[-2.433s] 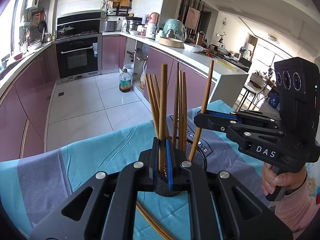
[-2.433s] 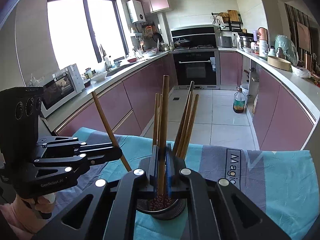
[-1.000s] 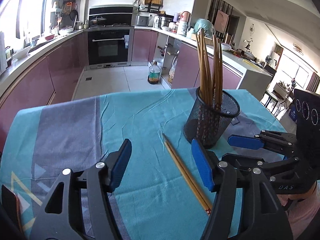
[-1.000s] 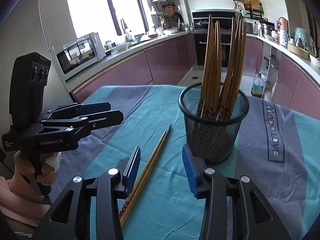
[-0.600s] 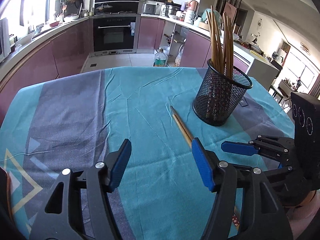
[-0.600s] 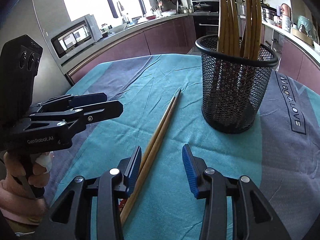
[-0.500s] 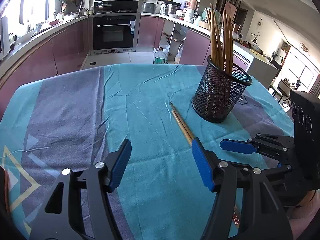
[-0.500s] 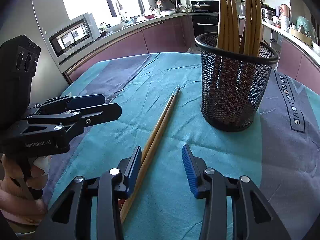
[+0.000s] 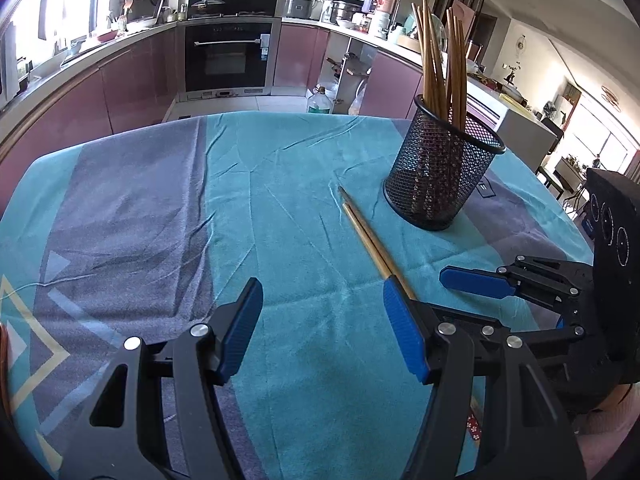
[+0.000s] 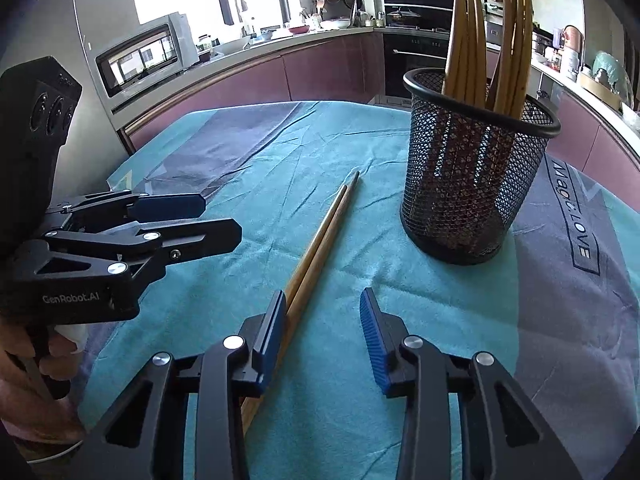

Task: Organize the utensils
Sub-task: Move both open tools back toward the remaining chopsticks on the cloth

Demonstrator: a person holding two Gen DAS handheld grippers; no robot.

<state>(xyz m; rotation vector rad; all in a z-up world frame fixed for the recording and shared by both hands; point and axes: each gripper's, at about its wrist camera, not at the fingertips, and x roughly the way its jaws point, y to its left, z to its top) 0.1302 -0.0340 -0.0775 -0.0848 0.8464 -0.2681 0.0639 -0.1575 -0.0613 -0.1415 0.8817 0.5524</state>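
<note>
Pair of loose chopsticks (image 10: 320, 240) lies flat on the teal-and-grey tablecloth (image 9: 280, 184), running diagonally from centre frame toward lower left in the right wrist view. Black mesh holder (image 10: 476, 184) stands upright just beside their tips, upper right, packed with more chopsticks (image 10: 488, 52). Nothing blocks the pair except the right gripper (image 10: 322, 320) itself: jaws partly apart, just been closing, empty; left blue pad appears to meet the chopsticks' edge, contact unclear. Left gripper (image 9: 320, 328) hangs wide, grasping nothing, the chopsticks running in past its right finger. Kitchen counters, oven (image 9: 232, 56) behind.
</note>
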